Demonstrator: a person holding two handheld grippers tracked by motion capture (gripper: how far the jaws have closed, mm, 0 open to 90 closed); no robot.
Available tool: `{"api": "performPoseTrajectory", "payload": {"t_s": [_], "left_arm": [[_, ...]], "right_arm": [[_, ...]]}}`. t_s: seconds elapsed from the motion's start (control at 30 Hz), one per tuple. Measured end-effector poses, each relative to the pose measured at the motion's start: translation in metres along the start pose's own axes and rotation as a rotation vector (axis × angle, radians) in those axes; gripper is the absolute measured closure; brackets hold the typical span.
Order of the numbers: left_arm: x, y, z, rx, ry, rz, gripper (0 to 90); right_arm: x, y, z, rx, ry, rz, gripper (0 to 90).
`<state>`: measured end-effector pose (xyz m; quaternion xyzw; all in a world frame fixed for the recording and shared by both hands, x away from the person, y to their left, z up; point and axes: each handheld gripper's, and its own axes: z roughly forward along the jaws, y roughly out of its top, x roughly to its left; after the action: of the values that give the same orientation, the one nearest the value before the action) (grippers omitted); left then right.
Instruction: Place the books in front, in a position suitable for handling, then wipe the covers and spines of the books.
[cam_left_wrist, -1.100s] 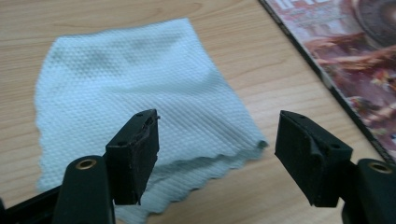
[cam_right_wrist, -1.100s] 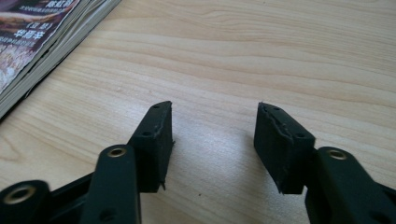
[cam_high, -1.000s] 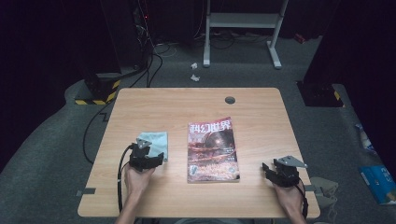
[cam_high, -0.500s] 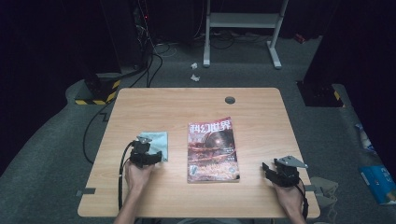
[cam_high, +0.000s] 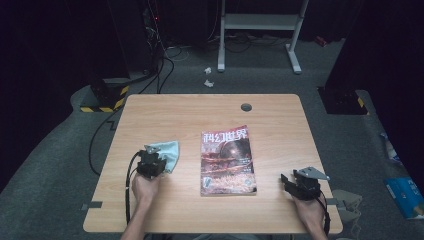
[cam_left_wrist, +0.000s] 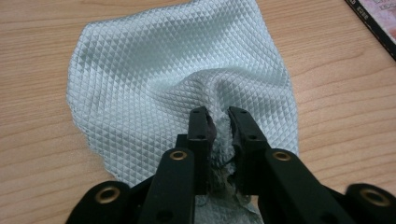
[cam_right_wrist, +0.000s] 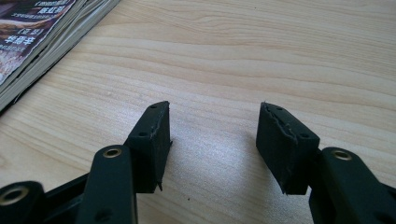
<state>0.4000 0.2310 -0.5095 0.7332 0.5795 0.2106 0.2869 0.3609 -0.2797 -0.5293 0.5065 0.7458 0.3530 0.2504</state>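
Table brightly lit from above amid dark surroundings; close views sharp, softly shadowed

A light wooden table with a round grommet hole near its far edge carries two things lying flat — a pale blue-green quilted cloth at the left, and a magazine at the middle, just beside it but apart.

High view overlooks the table; tool views skim its wood closely.
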Motion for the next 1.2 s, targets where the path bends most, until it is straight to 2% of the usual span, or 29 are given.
{"api": "performPoseTrajectory", "payload": {"t_s": [0.4, 0.63, 0.67, 0.9, 0.93, 1.07, 1.13, 1.2], "left_arm": [[-0.003, 0.001, -0.012, -0.030, -0.052, -0.004, 82.6], [-0.010, 0.010, -0.020, -0.049, -0.079, 0.031, 82.7], [-0.011, 0.012, -0.023, -0.061, -0.109, 0.017, 82.7], [-0.021, 0.021, -0.033, -0.078, -0.167, 0.038, 82.8], [-0.026, 0.025, -0.036, -0.085, -0.191, 0.047, 82.8], [-0.035, 0.031, -0.040, -0.094, -0.214, 0.067, 82.8], [-0.042, 0.037, -0.042, -0.098, -0.239, 0.095, 82.7], [-0.046, 0.039, -0.042, -0.097, -0.250, 0.096, 82.7]], "right_arm": [[0.000, 0.000, 0.000, -0.001, 0.002, 0.001, 45.1], [-0.001, 0.000, 0.000, -0.004, 0.002, -0.002, 45.1], [-0.001, 0.000, 0.000, -0.005, 0.004, 0.002, 45.2], [0.000, -0.001, 0.000, -0.006, 0.004, 0.005, 45.4], [-0.001, -0.001, 0.000, -0.006, 0.003, 0.005, 45.4], [-0.001, -0.001, 0.000, -0.007, 0.004, 0.006, 45.4], [0.000, -0.001, 0.000, -0.006, 0.004, 0.008, 45.4], [-0.001, -0.001, 0.000, -0.008, 0.004, 0.006, 45.4]]}}
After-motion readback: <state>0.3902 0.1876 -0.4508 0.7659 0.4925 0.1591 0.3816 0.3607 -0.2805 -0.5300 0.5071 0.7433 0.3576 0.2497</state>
